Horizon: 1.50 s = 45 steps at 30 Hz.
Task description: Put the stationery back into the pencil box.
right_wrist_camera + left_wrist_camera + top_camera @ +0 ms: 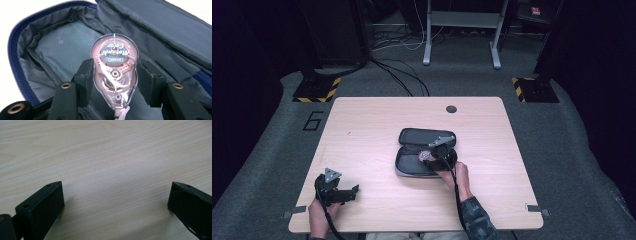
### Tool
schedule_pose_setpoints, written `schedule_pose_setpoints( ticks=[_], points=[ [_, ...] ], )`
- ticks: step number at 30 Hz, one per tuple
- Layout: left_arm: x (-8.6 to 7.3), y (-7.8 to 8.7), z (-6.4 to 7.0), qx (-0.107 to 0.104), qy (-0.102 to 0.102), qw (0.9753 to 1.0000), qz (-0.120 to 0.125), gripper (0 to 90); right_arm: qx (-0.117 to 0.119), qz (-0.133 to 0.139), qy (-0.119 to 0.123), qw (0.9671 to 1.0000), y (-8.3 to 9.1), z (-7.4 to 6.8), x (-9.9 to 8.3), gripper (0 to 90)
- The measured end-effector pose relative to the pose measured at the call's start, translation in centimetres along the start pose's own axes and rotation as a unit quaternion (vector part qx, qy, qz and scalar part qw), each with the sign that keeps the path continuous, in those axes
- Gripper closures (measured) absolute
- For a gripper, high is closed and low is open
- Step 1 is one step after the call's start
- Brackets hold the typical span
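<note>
Wooden counter (377, 120), bare but for one open case (412, 137) near its middle. Unzipped and laid flat, lid flap folded back on the far side, grey lining and blue zip plain in the right gripper view (57, 47). No other loose things on the wood.

Right hand-held gripper (432, 156) over the case's near half, pinching a tape roller (114, 72) from both sides. Clear teardrop shell, pinkish wheel inside, printed label upside down to the camera, nose pointing back toward the hand. Held upright above the lining; touching the fabric or hanging just over it, cannot tell.

Left hand-held gripper (337, 192) well apart, at the near left corner of the counter, resting low. Spread wide, nothing between, only wood grain ahead (115, 170).

Judged from this: opening of the case done, pick-up of the roller done, transfer about at its end. Equally readable as a lift out rather than a put in; nothing here to settle which. If packing, left to do: lower and let go inside the pocket, pull back the right, fold the flap over, run the zip shut, likely with the left steadying the case. Roughly midway overall.
</note>
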<state>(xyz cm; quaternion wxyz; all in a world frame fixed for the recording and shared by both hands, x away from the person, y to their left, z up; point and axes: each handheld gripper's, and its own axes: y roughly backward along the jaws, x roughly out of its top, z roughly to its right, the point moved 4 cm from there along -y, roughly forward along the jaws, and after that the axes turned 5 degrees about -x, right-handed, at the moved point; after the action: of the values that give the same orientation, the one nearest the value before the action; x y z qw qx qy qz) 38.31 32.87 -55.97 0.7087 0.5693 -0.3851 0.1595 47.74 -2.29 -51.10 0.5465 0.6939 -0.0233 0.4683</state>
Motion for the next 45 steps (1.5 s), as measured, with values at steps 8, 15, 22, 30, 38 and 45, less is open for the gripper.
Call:
schedule_pose_setpoints(
  ticks=[8,15,22,30,38,45],
  points=[
    [0.0,0.0,0.0,0.0,0.0,1.0,0.0,0.5,0.004,-0.023,0.004,0.9997,-0.8,-0.5,-0.1,49.2],
    [0.0,0.0,0.0,0.0,0.0,1.0,0.0,0.5,0.01,-0.026,-0.003,0.9996,-0.8,-0.5,-0.1,35.9],
    [0.0,-0.1,0.0,0.001,0.0,1.0,0.004,0.5,0.021,-0.009,-0.005,0.9997,0.6,-0.2,0.0,18.0],
    [0.0,0.0,0.0,0.003,-0.001,1.0,0.004,0.5,0.007,0.003,-0.025,0.9997,3.6,1.1,-0.7,7.9],
    [0.0,-0.1,0.0,0.001,0.0,1.0,0.004,0.5,-0.03,0.022,-0.034,0.9987,7.2,3.0,-2.4,7.6],
    [0.0,0.0,0.0,0.0,0.0,1.0,0.0,0.5,-0.07,0.028,-0.062,0.9952,9.6,5.1,-5.7,7.8]
  ],
)
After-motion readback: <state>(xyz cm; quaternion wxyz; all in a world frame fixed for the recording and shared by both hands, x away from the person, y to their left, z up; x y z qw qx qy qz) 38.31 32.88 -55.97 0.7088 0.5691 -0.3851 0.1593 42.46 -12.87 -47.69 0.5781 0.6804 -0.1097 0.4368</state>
